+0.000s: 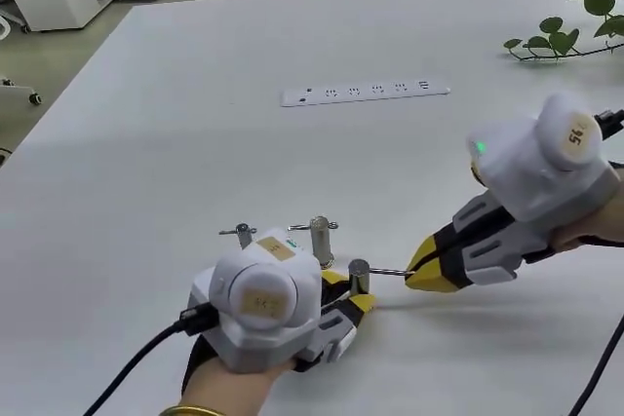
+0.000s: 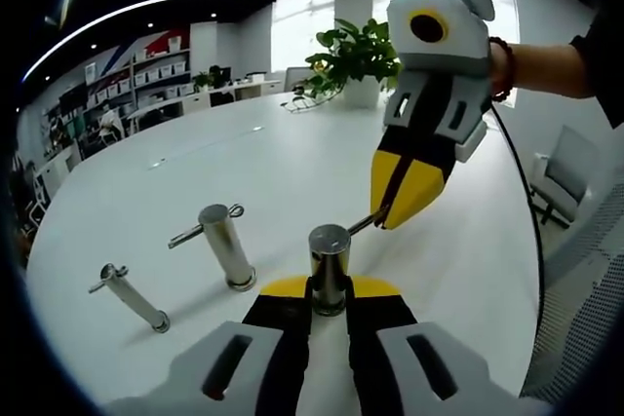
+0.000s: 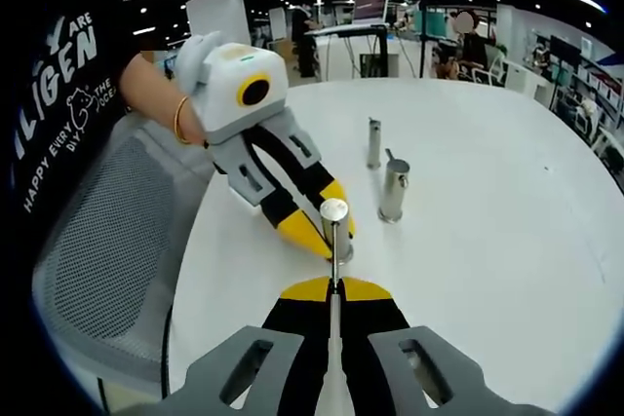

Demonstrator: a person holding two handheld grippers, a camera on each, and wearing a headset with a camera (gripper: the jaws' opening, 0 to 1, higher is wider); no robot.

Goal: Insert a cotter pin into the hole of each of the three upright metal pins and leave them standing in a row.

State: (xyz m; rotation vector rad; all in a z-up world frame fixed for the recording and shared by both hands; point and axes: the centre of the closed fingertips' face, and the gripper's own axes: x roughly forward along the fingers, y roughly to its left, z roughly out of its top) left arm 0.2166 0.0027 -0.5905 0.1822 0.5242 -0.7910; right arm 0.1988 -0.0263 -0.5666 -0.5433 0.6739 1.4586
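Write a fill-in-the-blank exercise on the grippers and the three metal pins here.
The left gripper holds the nearest metal pin standing ___ on the table.
The right gripper holds a cotter pin against that pin, while ___ other metal pins already carry theirs.
The power strip beyond them is ___.
Missing words: upright; two; white.

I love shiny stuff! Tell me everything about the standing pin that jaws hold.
The pin is a short, shiny silver cylinder with a flat top, upright on the white table. The left gripper clamps its base. A thin cotter pin in the right gripper reaches its side near the top.
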